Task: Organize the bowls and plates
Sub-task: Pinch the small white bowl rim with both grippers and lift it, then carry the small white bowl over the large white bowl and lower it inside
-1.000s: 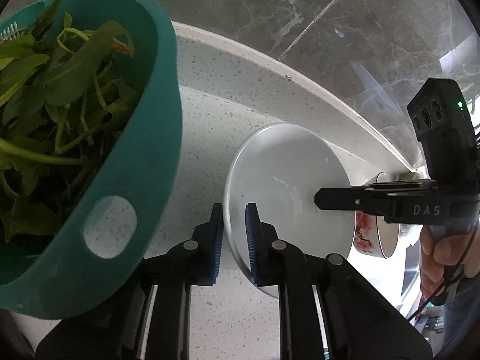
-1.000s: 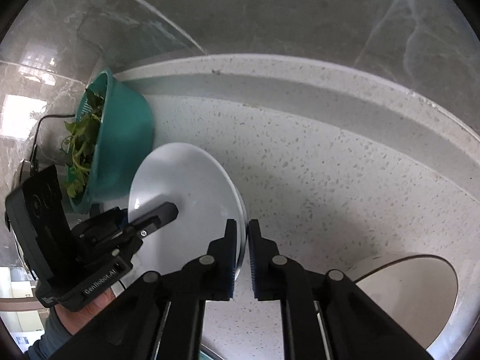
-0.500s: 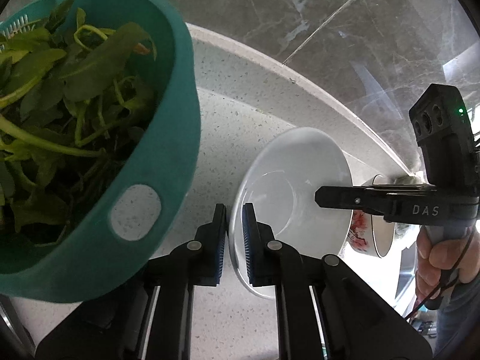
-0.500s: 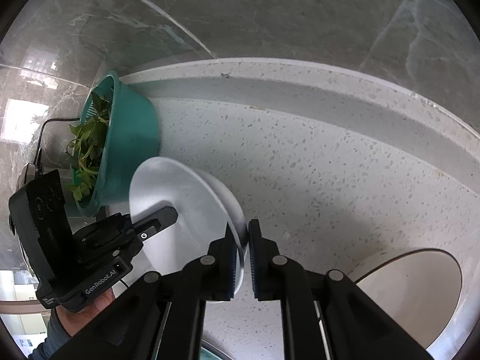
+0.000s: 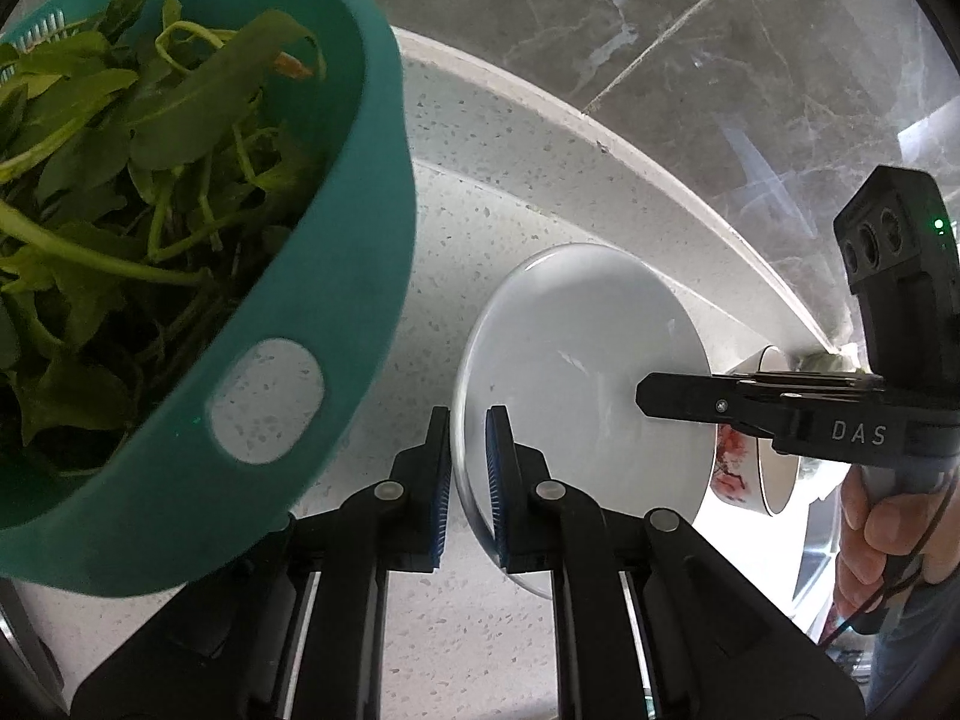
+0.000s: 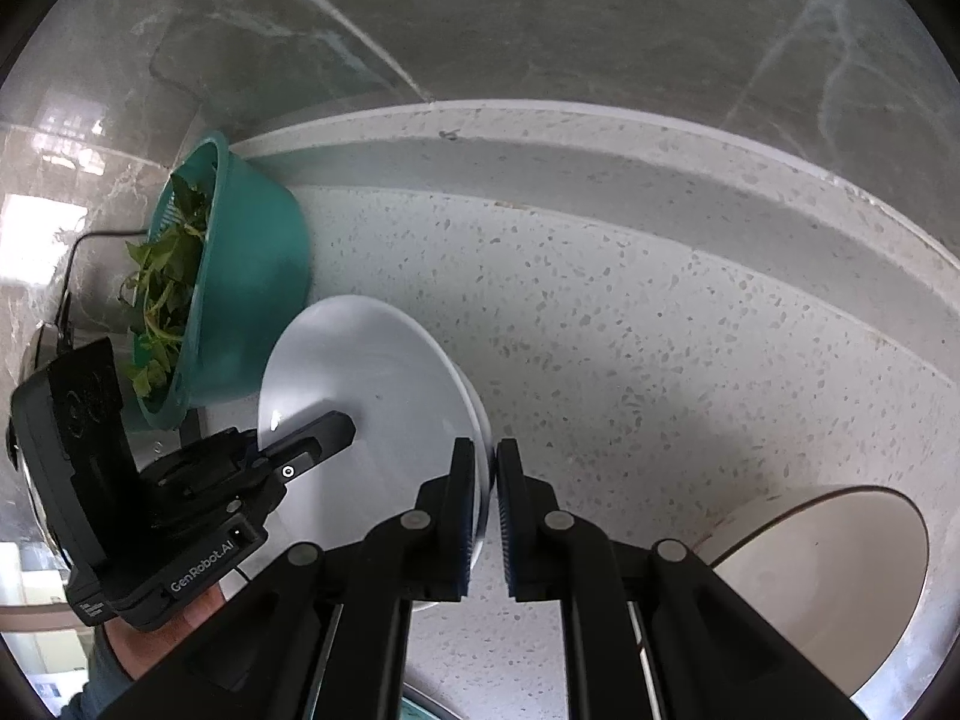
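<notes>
Now level again after tilting: white bowl [image 5: 576,360] at frame centre, rim pinched by left gripper [image 5: 468,480] and right gripper [image 6: 487,516]; ready for placing.

The teal colander [image 5: 336,324] runs off the picture's left edge, left of the left tool [image 5: 467,480]. Behind the right tool [image 5: 660,399], a red-patterned cup [image 5: 735,468] is half hidden. A cream plate [image 6: 828,588], right of the right tool [image 6: 491,516], is cut by the frame's rim.
</notes>
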The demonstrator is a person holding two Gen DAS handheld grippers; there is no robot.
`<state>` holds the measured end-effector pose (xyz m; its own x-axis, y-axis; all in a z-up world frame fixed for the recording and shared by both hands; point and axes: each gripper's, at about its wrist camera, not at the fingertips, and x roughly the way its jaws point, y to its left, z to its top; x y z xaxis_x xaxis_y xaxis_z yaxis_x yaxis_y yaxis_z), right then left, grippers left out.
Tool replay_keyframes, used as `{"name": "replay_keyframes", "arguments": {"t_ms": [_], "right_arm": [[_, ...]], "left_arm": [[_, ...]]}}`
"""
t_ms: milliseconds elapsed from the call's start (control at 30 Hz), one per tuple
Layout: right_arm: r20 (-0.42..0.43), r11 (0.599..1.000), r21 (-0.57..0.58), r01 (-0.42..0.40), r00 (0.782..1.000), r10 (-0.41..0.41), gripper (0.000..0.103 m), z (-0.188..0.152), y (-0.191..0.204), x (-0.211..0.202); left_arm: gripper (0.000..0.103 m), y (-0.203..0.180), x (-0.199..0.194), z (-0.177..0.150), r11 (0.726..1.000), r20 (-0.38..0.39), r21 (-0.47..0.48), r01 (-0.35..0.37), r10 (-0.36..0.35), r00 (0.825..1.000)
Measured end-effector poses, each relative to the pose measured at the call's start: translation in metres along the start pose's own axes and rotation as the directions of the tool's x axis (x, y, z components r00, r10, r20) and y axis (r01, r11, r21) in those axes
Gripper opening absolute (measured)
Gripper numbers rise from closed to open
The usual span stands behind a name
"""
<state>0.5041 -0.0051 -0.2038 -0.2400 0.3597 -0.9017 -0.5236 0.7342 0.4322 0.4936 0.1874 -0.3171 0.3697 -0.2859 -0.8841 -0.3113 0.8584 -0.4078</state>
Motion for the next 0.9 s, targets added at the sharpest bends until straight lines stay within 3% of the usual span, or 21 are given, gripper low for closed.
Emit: {"name": "replay_keyframes", "arguments": {"t_ms": [367,533,667,900], "right_arm": [[-0.023,1.000,0.002,0.017,1.000,-0.017,0.022,-0.008,0.003,0.001],[-0.043,0.999,-0.017,0.029,0.999,-0.030,0.022,-0.011,0.008,0.007],[-0.045,0.997,-0.043,0.060,0.997,-0.062,0.012,-0.013,0.014,0.013],[-0.028,0.998,-0.032,0.048,0.998,-0.049,0.012,-0.015,0.015,0.011]], "left_arm": [[0.014,-0.015,-0.001,-0.007,1.000,-0.005,0.007,-0.024,0.024,1.000],[0.014,-0.010,-0.005,-0.009,1.000,-0.003,0.025,-0.019,0.019,1.000],[0.013,-0.005,-0.006,-0.007,1.000,-0.005,0.031,-0.002,0.002,1.000],[0.012,-0.007,-0.007,-0.006,0.999,-0.013,0.041,-0.024,0.025,1.000]]}}
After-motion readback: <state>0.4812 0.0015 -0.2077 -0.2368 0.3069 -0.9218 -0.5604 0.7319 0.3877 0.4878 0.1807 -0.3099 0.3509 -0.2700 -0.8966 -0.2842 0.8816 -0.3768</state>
